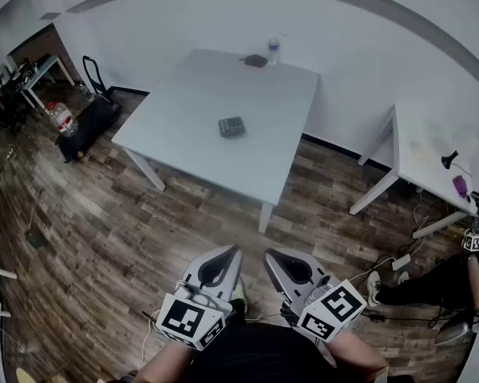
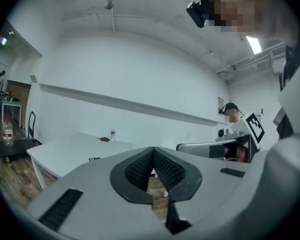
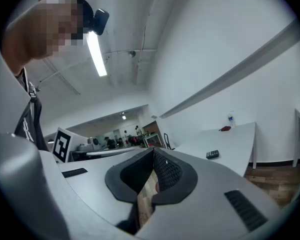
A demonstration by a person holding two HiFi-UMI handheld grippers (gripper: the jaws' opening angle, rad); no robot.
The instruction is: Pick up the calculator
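Note:
The calculator, small and dark, lies flat near the middle of a white table. It also shows far off as the calculator and the calculator in the two gripper views. Both grippers are held side by side close to the body, over the wooden floor and well short of the table. The left gripper has its jaws shut with nothing between them, its tips meeting in its own view. The right gripper is likewise shut and empty.
A water bottle and a small dark red object stand at the table's far edge. A second white table is at the right, with a seated person's legs and cables below it. A black cart stands at the left.

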